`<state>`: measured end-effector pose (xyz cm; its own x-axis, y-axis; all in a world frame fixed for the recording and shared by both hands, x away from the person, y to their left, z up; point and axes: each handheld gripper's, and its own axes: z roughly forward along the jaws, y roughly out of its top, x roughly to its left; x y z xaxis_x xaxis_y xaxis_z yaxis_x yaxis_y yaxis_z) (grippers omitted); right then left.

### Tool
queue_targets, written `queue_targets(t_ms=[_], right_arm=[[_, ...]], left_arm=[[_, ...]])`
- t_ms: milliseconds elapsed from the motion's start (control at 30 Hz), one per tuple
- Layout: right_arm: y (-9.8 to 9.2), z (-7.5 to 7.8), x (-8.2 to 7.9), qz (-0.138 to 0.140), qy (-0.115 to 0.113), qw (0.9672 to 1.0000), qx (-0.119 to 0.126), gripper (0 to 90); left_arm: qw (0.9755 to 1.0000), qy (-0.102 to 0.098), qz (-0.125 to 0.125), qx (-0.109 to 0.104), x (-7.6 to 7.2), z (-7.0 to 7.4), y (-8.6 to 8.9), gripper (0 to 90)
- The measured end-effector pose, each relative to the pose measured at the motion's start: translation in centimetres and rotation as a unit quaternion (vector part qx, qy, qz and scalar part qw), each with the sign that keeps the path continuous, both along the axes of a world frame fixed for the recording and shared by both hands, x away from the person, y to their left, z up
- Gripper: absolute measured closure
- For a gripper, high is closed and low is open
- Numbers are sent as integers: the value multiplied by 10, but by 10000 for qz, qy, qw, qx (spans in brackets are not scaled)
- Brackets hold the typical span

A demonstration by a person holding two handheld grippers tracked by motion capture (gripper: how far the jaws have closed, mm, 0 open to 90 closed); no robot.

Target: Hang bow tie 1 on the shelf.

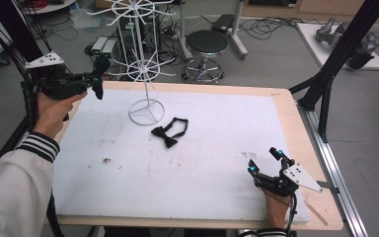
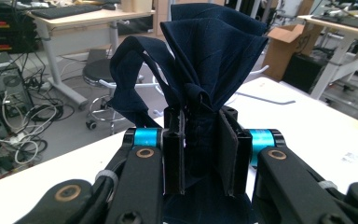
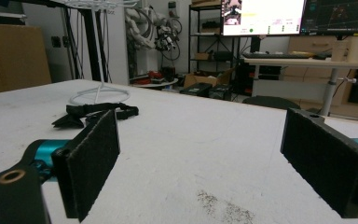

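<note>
Left of the white wire rack point(image 1: 145, 59), the left gripper point(image 1: 97, 79) is held up off the table point(image 1: 286, 113) in a raised hand, its sleeve striped at the cuff, with the jaws pointing level toward the rack's post; in the left gripper view those jaws are clamped on the knot of a navy bow tie point(image 2: 205, 60), whose pleated wings fan upward out of the pads and whose strap loops off to the left; in the high view the tie hangs with its long axis upright, just left of the rack's lower arms and apart from them; right of the rack's ring base, close beside it on the white mat point(image 1: 202, 163), lies a black bow tie point(image 1: 169, 132), flat, its bow nearer the person and its strap looped toward the far right; well right of the rack, near the mat's front right corner, the right gripper point(image 1: 265, 162) rests low with its hand on the table, jaws standing wide apart with nothing between them, pointing toward the far edge.
</note>
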<state>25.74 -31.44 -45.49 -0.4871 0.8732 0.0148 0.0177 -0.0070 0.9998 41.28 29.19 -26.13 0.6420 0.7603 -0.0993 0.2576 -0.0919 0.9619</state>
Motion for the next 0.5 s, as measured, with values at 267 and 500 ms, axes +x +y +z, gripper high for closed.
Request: queue_targets(t_ms=[267, 500], right_arm=[[0, 0, 0, 10, 6, 10000, 11, 111], [0, 0, 0, 8, 14, 10000, 20, 111]], left_arm=[[9999, 90, 62, 120, 6, -4, -3, 735], [9996, 164, -3, 236, 11, -8, -10, 735]])
